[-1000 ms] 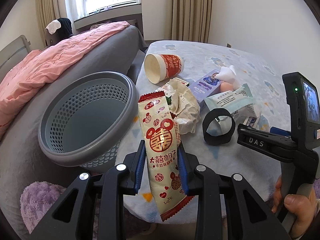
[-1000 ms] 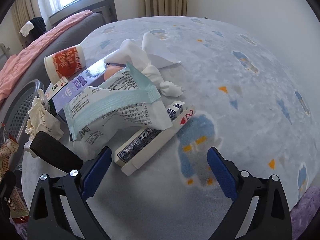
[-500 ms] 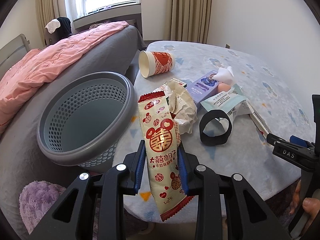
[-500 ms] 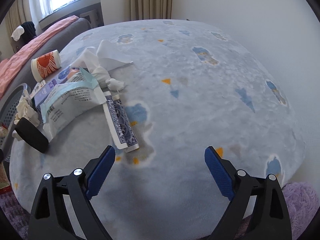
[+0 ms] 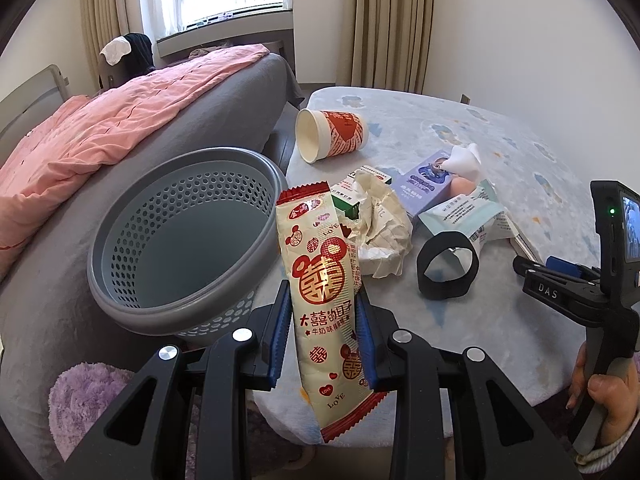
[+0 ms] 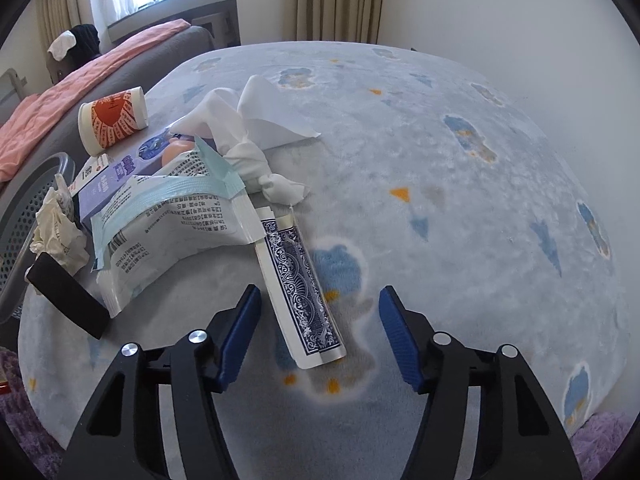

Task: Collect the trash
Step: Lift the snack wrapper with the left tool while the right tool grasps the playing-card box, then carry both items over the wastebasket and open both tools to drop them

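My left gripper (image 5: 322, 334) is shut on a cream and red snack wrapper (image 5: 320, 280), held upright just right of the grey perforated basket (image 5: 132, 292). My right gripper (image 6: 318, 336) is open, its jaws either side of the near end of a blue-backed playing card box (image 6: 298, 280) lying on the table. It also shows at the right edge of the left wrist view (image 5: 560, 292). Other trash lies on the table: a paper cup (image 5: 332, 134) on its side, crumpled paper (image 5: 382, 224), a pale green packet (image 6: 168, 216), a white tissue (image 6: 248, 128), a black band (image 5: 448, 266).
The table has a pale blue fleece cover (image 6: 440, 184). A purple box (image 5: 430, 184) lies among the trash. A grey bed with a pink blanket (image 5: 100, 128) stands left of the basket. A purple rug (image 5: 80, 392) lies on the floor below.
My right gripper pulled back from the table, then came forward again and narrowed its opening around the card box. The left gripper has held the wrapper still beside the basket.
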A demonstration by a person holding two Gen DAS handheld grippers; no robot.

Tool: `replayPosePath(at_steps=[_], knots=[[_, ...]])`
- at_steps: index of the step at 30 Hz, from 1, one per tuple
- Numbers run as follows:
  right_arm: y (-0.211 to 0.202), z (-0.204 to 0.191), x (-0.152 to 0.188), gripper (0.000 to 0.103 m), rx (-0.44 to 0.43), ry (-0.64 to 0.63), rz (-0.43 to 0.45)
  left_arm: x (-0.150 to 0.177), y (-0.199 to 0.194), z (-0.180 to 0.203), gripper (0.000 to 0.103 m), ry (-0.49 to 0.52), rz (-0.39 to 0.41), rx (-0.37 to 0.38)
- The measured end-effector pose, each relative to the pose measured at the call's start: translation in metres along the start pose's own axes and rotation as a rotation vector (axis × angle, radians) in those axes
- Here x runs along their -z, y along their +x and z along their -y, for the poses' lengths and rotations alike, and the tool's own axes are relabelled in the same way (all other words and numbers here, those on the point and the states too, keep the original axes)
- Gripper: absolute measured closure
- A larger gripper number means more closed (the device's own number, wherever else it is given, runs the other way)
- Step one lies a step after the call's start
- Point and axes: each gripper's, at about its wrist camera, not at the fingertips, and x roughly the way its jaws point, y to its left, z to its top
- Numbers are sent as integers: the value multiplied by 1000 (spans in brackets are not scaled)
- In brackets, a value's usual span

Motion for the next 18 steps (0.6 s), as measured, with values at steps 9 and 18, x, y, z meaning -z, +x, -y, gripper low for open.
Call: replayPosePath(at_steps=[9, 18], knots=[[-13, 15, 6, 86, -53, 40, -8, 0, -1, -4, 74, -1, 3, 15], [-60, -3, 14, 86, -95, -8, 32, -3, -7, -21, 74, -31, 16, 27]])
